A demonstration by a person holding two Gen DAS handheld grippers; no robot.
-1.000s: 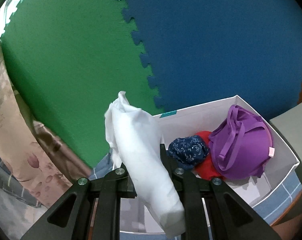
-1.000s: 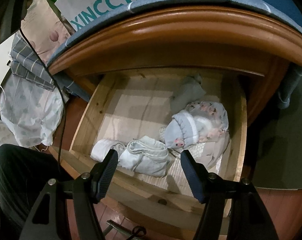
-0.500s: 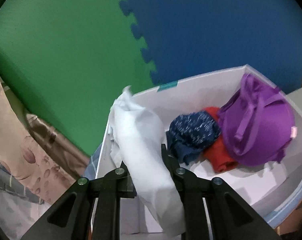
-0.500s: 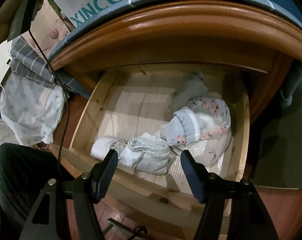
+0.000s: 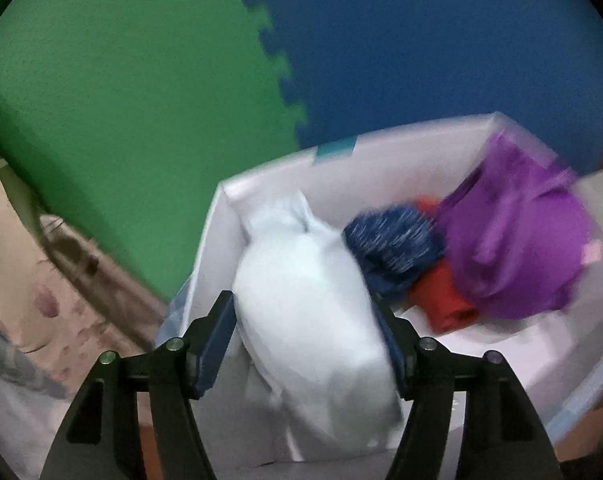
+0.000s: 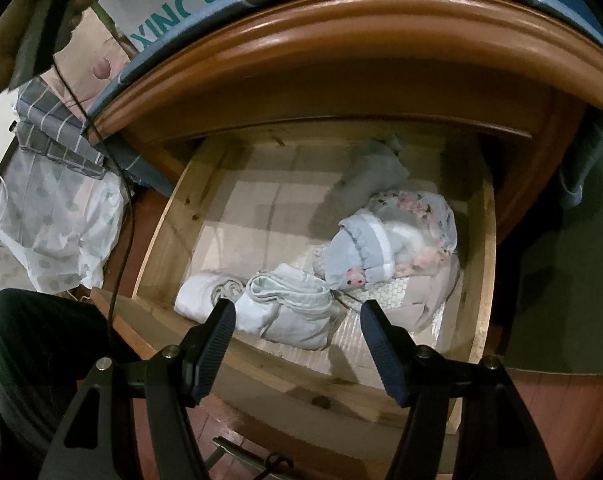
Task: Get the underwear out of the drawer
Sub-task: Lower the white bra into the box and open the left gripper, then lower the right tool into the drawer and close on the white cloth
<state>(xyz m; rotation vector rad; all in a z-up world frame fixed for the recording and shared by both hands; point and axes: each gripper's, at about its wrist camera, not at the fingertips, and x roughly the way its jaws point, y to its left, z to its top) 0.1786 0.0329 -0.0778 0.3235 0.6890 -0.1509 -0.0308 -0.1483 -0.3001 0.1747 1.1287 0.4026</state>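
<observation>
The open wooden drawer holds folded underwear beneath the right gripper, whose jaws stand wide apart, empty. Over the white box, the left gripper has just been opening; white underwear sits between its parted jaws.

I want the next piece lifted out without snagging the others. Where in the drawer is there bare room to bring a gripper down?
The drawer floor is bare along its left and back, between the left wall and the grey roll. The front and right are crowded: white roll, pale bundle and floral bundle lie close together. The open right gripper hovers above the front edge.
</observation>
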